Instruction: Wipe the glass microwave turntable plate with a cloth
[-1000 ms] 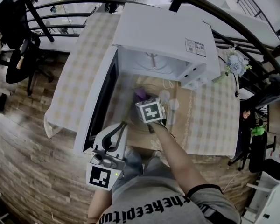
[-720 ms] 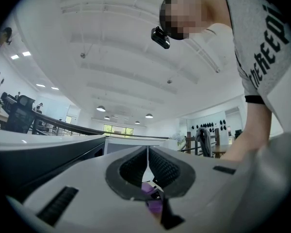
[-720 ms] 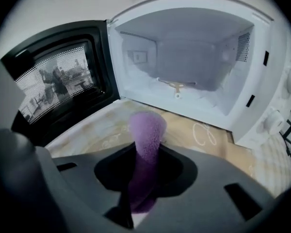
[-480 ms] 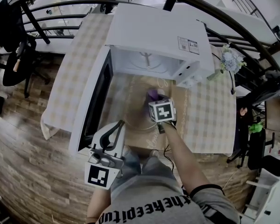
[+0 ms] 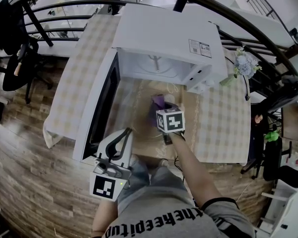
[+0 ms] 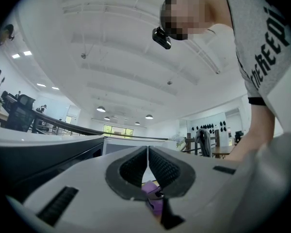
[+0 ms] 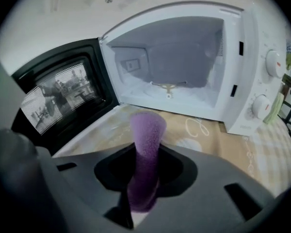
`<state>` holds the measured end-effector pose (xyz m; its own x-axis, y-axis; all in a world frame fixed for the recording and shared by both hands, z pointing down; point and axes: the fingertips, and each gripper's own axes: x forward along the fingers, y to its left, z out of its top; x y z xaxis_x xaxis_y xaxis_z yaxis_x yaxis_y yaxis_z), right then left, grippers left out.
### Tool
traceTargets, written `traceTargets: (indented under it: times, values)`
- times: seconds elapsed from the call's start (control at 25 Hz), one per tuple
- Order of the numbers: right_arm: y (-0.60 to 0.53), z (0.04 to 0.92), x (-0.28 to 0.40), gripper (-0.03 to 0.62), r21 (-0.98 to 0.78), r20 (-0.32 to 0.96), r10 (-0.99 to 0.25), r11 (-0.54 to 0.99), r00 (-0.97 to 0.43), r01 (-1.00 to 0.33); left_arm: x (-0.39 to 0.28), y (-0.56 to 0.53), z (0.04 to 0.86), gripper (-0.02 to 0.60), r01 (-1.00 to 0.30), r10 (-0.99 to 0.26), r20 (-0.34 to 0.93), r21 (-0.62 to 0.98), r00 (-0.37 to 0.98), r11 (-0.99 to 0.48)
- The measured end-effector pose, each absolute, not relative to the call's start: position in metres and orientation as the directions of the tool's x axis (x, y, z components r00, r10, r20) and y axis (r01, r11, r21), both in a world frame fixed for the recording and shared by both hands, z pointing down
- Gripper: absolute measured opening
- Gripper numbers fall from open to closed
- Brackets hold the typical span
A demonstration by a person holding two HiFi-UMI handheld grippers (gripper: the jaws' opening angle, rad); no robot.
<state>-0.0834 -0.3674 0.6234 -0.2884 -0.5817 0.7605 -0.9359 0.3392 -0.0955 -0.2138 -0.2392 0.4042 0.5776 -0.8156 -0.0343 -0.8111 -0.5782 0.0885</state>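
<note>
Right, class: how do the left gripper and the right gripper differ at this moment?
The right gripper clamps a purple cloth; the left gripper is shut on nothing. The right gripper is out in front of the open microwave; the left gripper is close to the person. Both are shut.

Two grippers in all: one left gripper (image 6: 148,154), one right gripper (image 7: 146,152). One purple cloth (image 7: 148,130), one glass plate (image 5: 136,115), one microwave (image 5: 166,38) with one open door (image 5: 102,108) and two knobs (image 7: 274,62). One table (image 5: 223,118), one bunch of flowers (image 5: 247,65), one office chair (image 5: 15,58).
</note>
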Motion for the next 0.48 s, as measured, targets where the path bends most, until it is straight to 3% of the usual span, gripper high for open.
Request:
traceTargets:
  times: [0.28,0.48]
  values:
    - [-0.346,0.611,-0.173,0.104,-0.235,0.715,-0.511,0.468,-0.478,-0.852,-0.225,-0.237,0.404,0.014,-0.826,-0.831,-0.032,0.089,0.556,-0.556]
    - [-0.334,0.639,-0.192,0.104,-0.18,0.755,-0.464,0.531,-0.463,-0.828,-0.228,-0.236,0.403,0.014,-0.831,-0.836,-0.034,0.091,0.548,-0.548]
